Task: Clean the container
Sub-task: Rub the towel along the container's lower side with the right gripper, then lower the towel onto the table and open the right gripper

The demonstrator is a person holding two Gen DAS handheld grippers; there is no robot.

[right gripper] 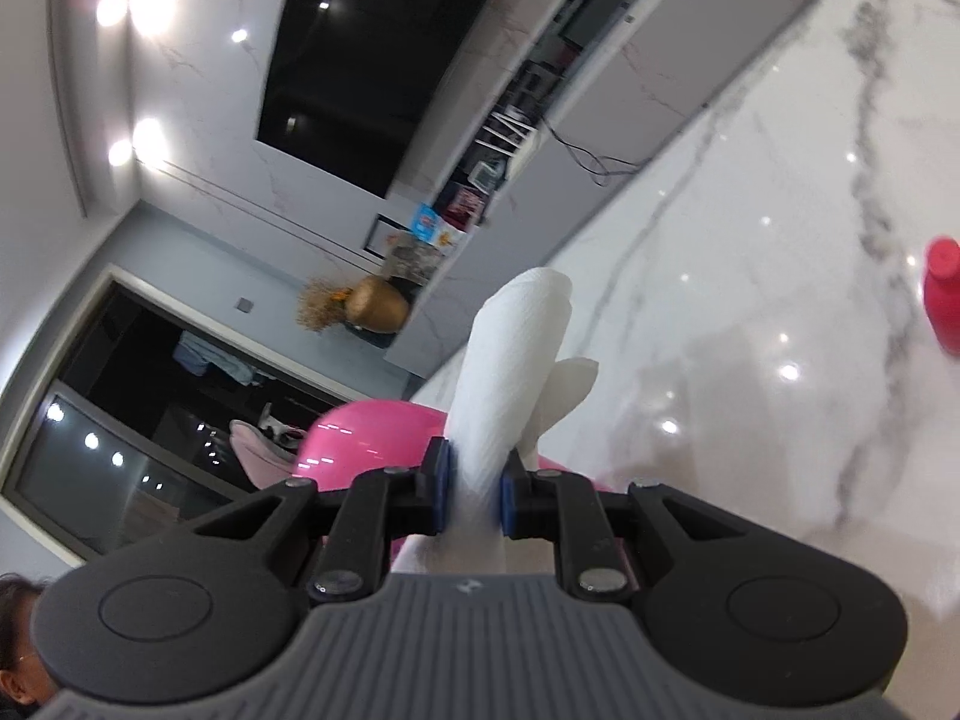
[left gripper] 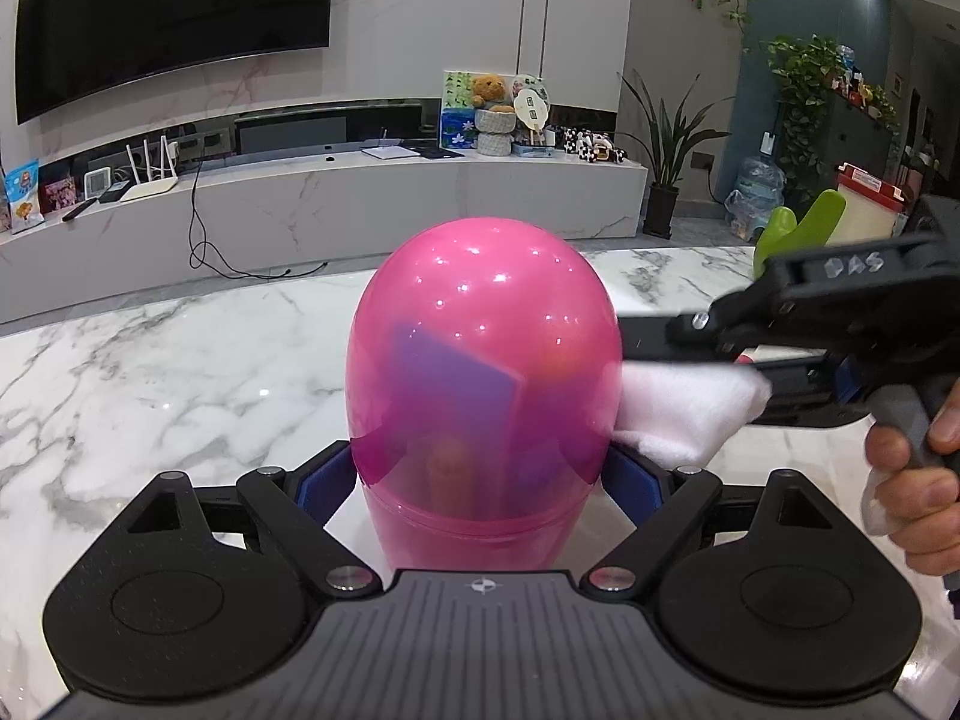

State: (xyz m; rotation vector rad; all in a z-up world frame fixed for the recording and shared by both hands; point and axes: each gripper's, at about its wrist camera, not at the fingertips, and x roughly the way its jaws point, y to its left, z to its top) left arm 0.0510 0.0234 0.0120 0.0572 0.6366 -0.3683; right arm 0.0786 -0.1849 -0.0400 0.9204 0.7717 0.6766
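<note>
A glossy pink egg-shaped container (left gripper: 483,360) stands upright on the white marble table (left gripper: 150,360). Coloured items show dimly through its translucent shell. My left gripper (left gripper: 480,480) is shut on its lower body, blue pads (left gripper: 327,483) pressing both sides. My right gripper (right gripper: 474,489) is shut on a white paper towel (right gripper: 510,360). In the left wrist view that towel (left gripper: 684,405) presses against the container's right side, with the right gripper (left gripper: 750,366) reaching in from the right. The container (right gripper: 366,438) shows just below the right gripper's fingers.
A red object (right gripper: 945,294) stands on the table at the right wrist view's right edge. A green object (left gripper: 798,228) sits at the table's far right. Behind the table are a TV console (left gripper: 330,192) and a wall TV (left gripper: 174,12).
</note>
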